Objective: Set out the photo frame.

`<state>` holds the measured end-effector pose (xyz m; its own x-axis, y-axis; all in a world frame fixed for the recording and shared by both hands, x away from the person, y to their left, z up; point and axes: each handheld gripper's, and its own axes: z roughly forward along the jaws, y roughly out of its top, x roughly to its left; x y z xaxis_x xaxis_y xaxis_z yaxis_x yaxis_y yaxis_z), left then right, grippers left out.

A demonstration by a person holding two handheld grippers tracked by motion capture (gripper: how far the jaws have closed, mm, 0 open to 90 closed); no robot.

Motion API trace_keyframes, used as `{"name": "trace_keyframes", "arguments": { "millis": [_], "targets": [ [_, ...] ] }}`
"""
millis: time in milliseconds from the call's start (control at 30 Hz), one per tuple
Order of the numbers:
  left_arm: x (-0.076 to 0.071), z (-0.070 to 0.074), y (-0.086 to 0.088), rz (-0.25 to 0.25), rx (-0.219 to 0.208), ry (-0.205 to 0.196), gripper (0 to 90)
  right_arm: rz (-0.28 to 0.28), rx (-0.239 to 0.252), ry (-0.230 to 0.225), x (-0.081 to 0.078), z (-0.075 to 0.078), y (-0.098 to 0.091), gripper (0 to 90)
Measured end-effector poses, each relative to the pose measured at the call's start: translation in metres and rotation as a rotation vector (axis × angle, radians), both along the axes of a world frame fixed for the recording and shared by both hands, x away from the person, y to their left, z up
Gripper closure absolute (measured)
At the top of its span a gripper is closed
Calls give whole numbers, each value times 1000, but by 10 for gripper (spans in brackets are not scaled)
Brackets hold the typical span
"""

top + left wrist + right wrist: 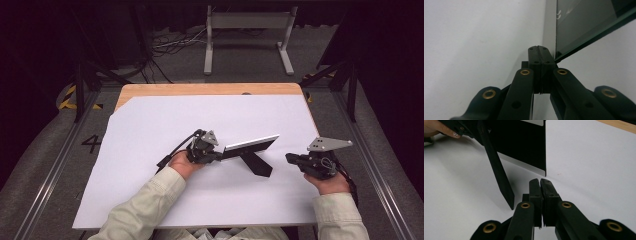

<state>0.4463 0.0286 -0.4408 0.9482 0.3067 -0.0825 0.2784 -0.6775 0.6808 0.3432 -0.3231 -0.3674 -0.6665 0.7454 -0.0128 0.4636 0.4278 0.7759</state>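
Since the picture frame [250, 144] already stands mid-desk on its back strut [256, 163], the closed left tool [216, 156] at its left end should only steady it, gently. Its long edge runs left to right, glass facing away from the person. The right tool [291, 159], closed and empty, waits apart.

High view sits above your side, looking forward and down over the white sheet [150, 130]. Your gripper views ride low, close along their jaws; all three share the frame [248, 144] [584, 25] [524, 147].
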Motion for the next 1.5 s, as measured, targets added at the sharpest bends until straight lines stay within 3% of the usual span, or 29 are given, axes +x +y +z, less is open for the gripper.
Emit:
{"name": "trace_keyframes", "arguments": {
  "millis": [533, 1067, 1500],
  "targets": [
    [-10, 3, -8, -100, 26, 92, 900, -11, 12, 16, 0, 1, -4, 873],
    [-21, 3, -21, -154, 55, 137, 900, -11, 8, 28, 0, 0, -6, 879],
    [-31, 4, -33, -212, 67, 138, 900, -26, 10, 32, -3, 5, -8, 888]
  ]
}}
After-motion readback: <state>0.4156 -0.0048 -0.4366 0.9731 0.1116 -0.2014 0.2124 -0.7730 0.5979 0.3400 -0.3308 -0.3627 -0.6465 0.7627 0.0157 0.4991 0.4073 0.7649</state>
